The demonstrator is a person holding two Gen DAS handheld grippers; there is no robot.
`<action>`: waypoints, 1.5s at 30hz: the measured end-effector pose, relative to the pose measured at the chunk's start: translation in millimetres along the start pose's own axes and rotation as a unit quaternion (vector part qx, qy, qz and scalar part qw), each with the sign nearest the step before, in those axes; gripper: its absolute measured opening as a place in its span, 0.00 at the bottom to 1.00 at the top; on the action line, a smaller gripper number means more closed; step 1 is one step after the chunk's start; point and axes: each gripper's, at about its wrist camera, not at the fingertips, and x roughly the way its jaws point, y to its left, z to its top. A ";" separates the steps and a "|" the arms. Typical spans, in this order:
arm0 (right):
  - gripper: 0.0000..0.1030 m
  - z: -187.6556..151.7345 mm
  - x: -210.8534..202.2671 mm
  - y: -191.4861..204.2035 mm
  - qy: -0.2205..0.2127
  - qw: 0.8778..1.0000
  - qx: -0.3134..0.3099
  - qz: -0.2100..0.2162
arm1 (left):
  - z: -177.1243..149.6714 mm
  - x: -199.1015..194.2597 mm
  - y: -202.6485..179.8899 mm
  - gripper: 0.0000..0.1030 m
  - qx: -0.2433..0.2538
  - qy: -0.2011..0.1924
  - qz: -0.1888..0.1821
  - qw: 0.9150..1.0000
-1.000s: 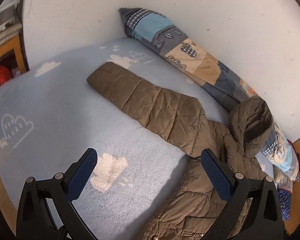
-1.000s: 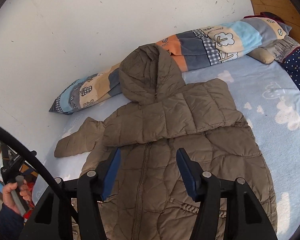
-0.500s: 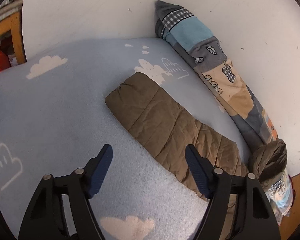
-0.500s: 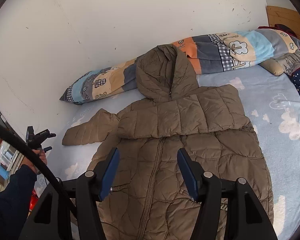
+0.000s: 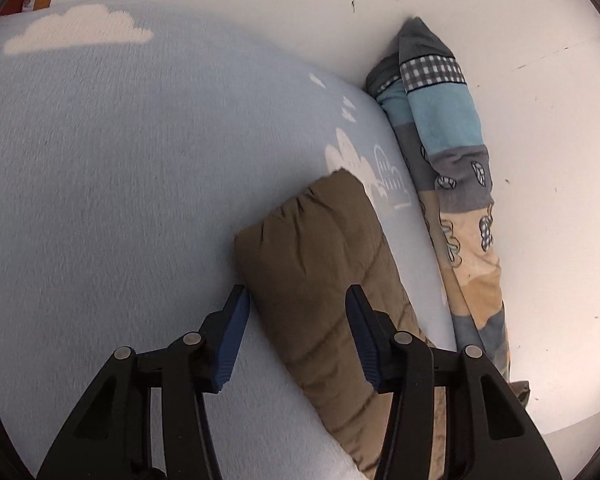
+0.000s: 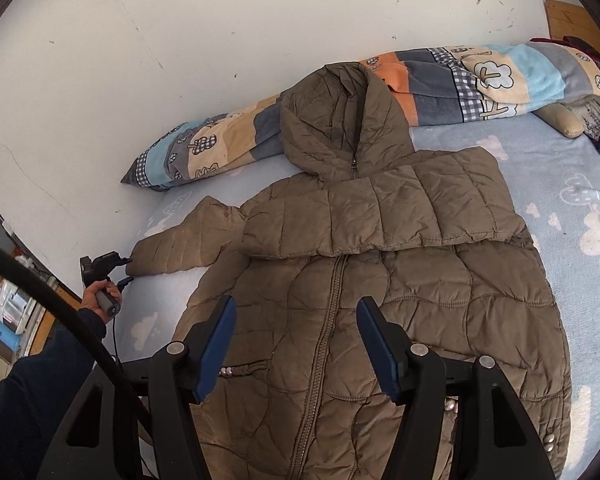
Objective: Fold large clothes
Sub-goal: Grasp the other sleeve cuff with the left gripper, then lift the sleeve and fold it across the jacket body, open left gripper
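Brown puffer jacket (image 6: pixel 380 300) lies flat, zipped, on the blue sheet (image 5: pixel 100 160), hood toward the wall. L gripper (image 5: pixel 298 300) straddles the sleeve cuff (image 5: pixel 320 248), jaws closing, pads not yet pressing. R gripper (image 6: pixel 294 314) hovers open over jacket front, holding nothing.

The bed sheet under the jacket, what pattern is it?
Light blue bed sheet with white clouds, clearest in the left wrist view.

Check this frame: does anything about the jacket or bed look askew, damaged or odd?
Nothing looks damaged or spilled. The brown puffer jacket lies face up on the blue cloud sheet, one sleeve folded across the chest, the other sleeve out sideways. The left gripper straddles its cuff, closing; the hood overlaps the patchwork blanket.
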 end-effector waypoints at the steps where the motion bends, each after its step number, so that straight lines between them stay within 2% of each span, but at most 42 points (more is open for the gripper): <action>1: 0.65 -1.6 1.6 2.4 0.001 1.000 -0.007 -0.004 | 1.8 2.1 0.6 0.47 -0.003 -0.008 -0.005 1.000; 7: 0.65 -5.7 9.9 9.6 0.004 1.000 -0.027 -0.012 | 7.6 20.9 5.4 0.47 -0.028 -0.032 -0.029 0.999; 8: 0.65 -5.7 10.9 9.4 0.004 1.000 -0.027 -0.016 | 7.2 22.1 4.5 0.43 -0.026 -0.038 -0.030 0.998; 10: 0.65 -5.3 12.4 6.7 0.005 1.000 -0.019 -0.016 | 7.8 23.2 4.2 0.26 -0.022 -0.043 -0.031 0.998; 13: 0.65 -4.0 11.5 0.8 0.004 1.000 -0.010 -0.024 | 6.6 13.4 -2.1 0.20 -0.007 -0.059 -0.041 0.997; 19: 0.65 4.4 -3.0 -18.5 -0.022 0.999 0.031 -0.039 | 2.7 -33.8 -44.6 0.18 0.053 -0.088 -0.062 0.993; 22: 0.65 8.2 -12.7 -23.3 -0.035 0.998 0.042 -0.037 | -2.0 -69.1 -77.5 0.18 0.089 -0.106 -0.082 0.987; 29: 0.65 13.4 -37.2 -26.1 -0.075 0.995 0.044 -0.043 | -15.2 -149.2 -155.3 0.18 0.136 -0.129 -0.135 0.973; 35: 0.65 19.5 -60.8 -43.3 -0.116 0.989 0.079 -0.052 | -58.6 -200.3 -223.9 0.18 0.188 -0.122 -0.179 0.958; 41: 0.65 22.8 -78.2 -59.4 -0.144 0.982 0.104 -0.068 | -135.5 -232.8 -286.0 0.18 0.256 -0.096 -0.213 0.938; 45: 0.65 22.5 -89.8 -68.9 -0.158 0.978 0.117 -0.073 | -187.6 -238.8 -320.2 0.18 0.296 -0.073 -0.229 0.924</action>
